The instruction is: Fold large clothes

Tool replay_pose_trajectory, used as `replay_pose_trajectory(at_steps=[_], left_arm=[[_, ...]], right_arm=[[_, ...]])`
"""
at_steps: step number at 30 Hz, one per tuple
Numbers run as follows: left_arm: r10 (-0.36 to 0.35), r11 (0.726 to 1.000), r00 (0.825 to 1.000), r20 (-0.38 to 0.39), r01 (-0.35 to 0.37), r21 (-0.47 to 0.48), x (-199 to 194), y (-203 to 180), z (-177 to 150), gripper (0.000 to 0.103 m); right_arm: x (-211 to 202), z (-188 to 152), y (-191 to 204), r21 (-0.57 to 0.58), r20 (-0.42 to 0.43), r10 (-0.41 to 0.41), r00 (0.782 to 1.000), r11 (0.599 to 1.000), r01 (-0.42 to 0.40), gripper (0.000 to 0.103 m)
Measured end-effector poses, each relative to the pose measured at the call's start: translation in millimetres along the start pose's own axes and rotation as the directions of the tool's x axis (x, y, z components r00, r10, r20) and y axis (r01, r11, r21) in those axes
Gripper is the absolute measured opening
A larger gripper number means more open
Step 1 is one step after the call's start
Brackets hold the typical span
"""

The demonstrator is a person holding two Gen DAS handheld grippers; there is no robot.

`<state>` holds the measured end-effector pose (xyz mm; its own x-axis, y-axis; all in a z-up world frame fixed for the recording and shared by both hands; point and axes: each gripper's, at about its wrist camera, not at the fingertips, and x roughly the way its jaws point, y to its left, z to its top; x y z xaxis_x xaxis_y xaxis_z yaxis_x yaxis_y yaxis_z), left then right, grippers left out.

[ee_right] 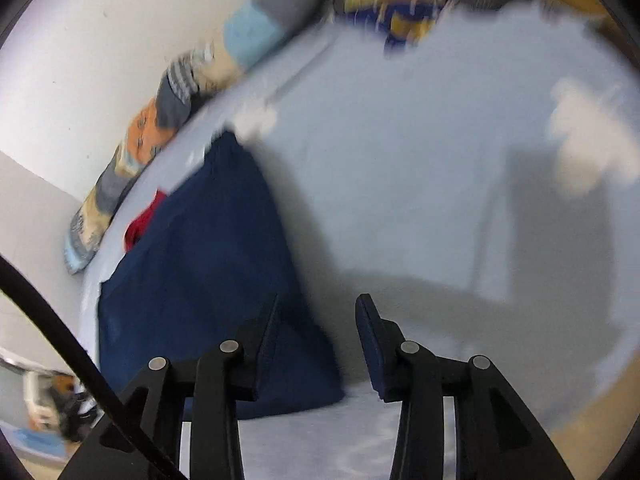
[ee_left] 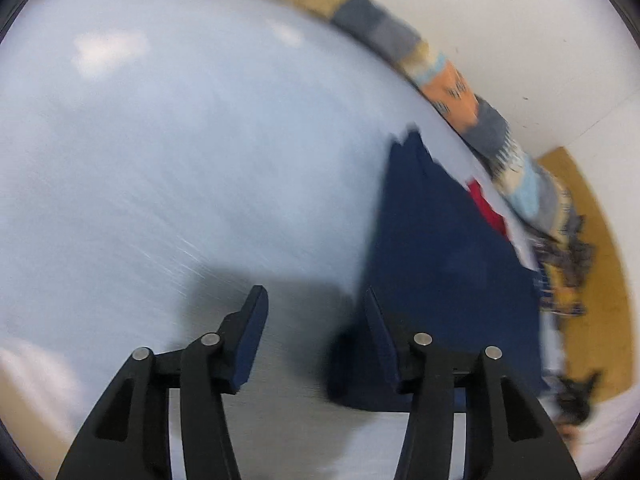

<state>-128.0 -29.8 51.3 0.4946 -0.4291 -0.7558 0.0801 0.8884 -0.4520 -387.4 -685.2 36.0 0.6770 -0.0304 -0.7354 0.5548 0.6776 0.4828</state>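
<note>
two blurred fisheye views, each looking down along a pair of black jaws over a bed covered with a pale blue sheet (ee_left: 160, 152).

in the left wrist view, the left gripper (ee_left: 316, 300) has its jaws apart, with nothing between them but bare sheet and their own shadow. a folded navy garment (ee_left: 440, 260) lies flat on the sheet, ahead and to the right of the jaws; its near left edge runs just behind the right jaw, and whether that jaw touches it cannot be told. a small patch of red cloth (ee_left: 486, 206) peeks out at the far right edge of the navy garment. beyond it, a patchwork blanket (ee_left: 452, 92) in orange, grey, beige and light blue runs along the bed's far edge against a white wall (ee_left: 520, 20).

in the right wrist view, the right gripper (ee_right: 318, 308) also has its jaws apart and holds nothing; only sheet shows in the gap. here the navy garment (ee_right: 200, 260) lies ahead and to the left, its near corner passing under and behind the left jaw. the red cloth (ee_right: 142, 220) shows at its far left edge. the patchwork blanket (ee_right: 168, 100) lies further left along the wall. a black cable (ee_right: 60, 328) curves across the lower left corner. to the far right of the jaws sits a blurred whitish shape that cannot be made out.
</note>
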Motion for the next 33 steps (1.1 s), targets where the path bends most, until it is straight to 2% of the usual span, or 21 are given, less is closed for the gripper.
replay_pose_trajectory(at_steps=[2,4,5,6,7,9,11,13,15,17,19,21,22,23,24,25,26,27,29,32,33], left_arm=[[0.017,0.996,0.998,0.064,-0.023,0.089,-25,-21,11,0.049],[-0.001,0.983,0.997,0.082,-0.015,0.182,-36,-56,18,0.049],[-0.009,0.968,0.997,0.08,-0.011,0.25,-39,-81,17,0.06],[-0.018,0.95,0.997,0.069,-0.004,0.312,-39,-105,14,0.077],[-0.033,0.929,0.997,0.063,0.007,0.371,-37,-130,9,0.079],[-0.054,0.881,0.998,0.03,0.034,0.473,-25,-178,-8,0.079],[-0.035,0.852,0.998,-0.054,0.058,0.521,8,-213,-26,0.079],[-0.025,0.87,0.99,-0.135,0.088,0.485,36,-216,-40,0.079],[-0.021,0.89,0.976,-0.216,0.117,0.442,61,-201,-56,0.065],[0.103,0.873,0.964,-0.246,0.031,0.487,83,-183,-62,0.053],[0.111,0.86,0.966,-0.232,0.023,0.51,81,-171,-55,0.052],[0.138,0.873,0.969,-0.205,-0.022,0.488,72,-150,-44,0.052],[0.136,0.883,0.968,-0.209,-0.023,0.468,69,-140,-38,0.052],[0.12,0.902,0.97,-0.213,-0.016,0.431,63,-130,-32,0.052],[0.099,0.923,0.973,-0.209,-0.011,0.384,58,-121,-24,0.052],[0.092,0.941,0.978,-0.189,-0.024,0.338,51,-113,-17,0.052],[0.118,0.953,0.983,-0.143,-0.071,0.296,44,-104,-7,0.052],[0.147,0.959,0.985,-0.087,-0.121,0.258,36,-96,0,0.052],[0.127,0.973,0.992,-0.011,-0.122,0.196,23,-91,13,0.052],[0.094,0.978,0.994,0.06,-0.104,0.182,17,-106,16,0.054],[0.089,0.973,0.993,0.071,-0.102,0.208,20,-117,15,0.059]], right_arm=[[-26,2,27,-0.119,0.072,-0.012,0.997,0.993,0.02,0.044],[-38,-1,79,-0.275,0.061,0.047,0.997,0.961,-0.029,0.044],[-40,-6,105,-0.344,0.038,0.071,0.997,0.937,-0.054,0.044],[-37,-13,137,-0.423,-0.004,0.096,0.995,0.902,-0.088,0.043],[-30,-23,168,-0.487,-0.056,0.111,0.992,0.864,-0.125,0.043],[-7,-43,220,-0.561,-0.148,0.131,0.98,0.805,-0.193,0.042],[25,-68,257,-0.594,-0.27,0.129,0.954,0.757,-0.271,0.029],[55,-91,272,-0.62,-0.356,0.091,0.93,0.722,-0.308,0.025],[76,-106,267,-0.661,-0.387,0.035,0.921,0.686,-0.304,0.024],[86,-103,243,-0.689,-0.391,-0.024,0.92,0.67,-0.276,0.02],[84,-87,213,-0.696,-0.344,-0.082,0.936,0.691,-0.195,0.01],[73,-68,172,-0.683,-0.308,-0.121,0.944,0.719,-0.131,0.005],[67,-56,148,-0.638,-0.308,-0.119,0.944,0.762,-0.112,0.0],[59,-45,125,-0.576,-0.316,-0.094,0.944,0.81,-0.112,0.0],[56,-35,110,-0.539,-0.317,-0.086,0.945,0.836,-0.105,0.0],[50,-28,96,-0.525,-0.26,-0.16,0.952,0.851,0.0,0.0],[48,-19,87,-0.539,-0.183,-0.285,0.941,0.83,0.147,0.0],[45,-14,81,-0.536,-0.152,-0.321,0.935,0.821,0.195,0.0],[34,-6,80,-0.461,-0.124,-0.296,0.947,0.862,0.209,0.001],[17,-6,126,-0.507,-0.036,-0.223,0.974,0.844,0.175,0.01],[17,-6,143,-0.503,-0.034,-0.172,0.985,0.854,0.132,0.023]])
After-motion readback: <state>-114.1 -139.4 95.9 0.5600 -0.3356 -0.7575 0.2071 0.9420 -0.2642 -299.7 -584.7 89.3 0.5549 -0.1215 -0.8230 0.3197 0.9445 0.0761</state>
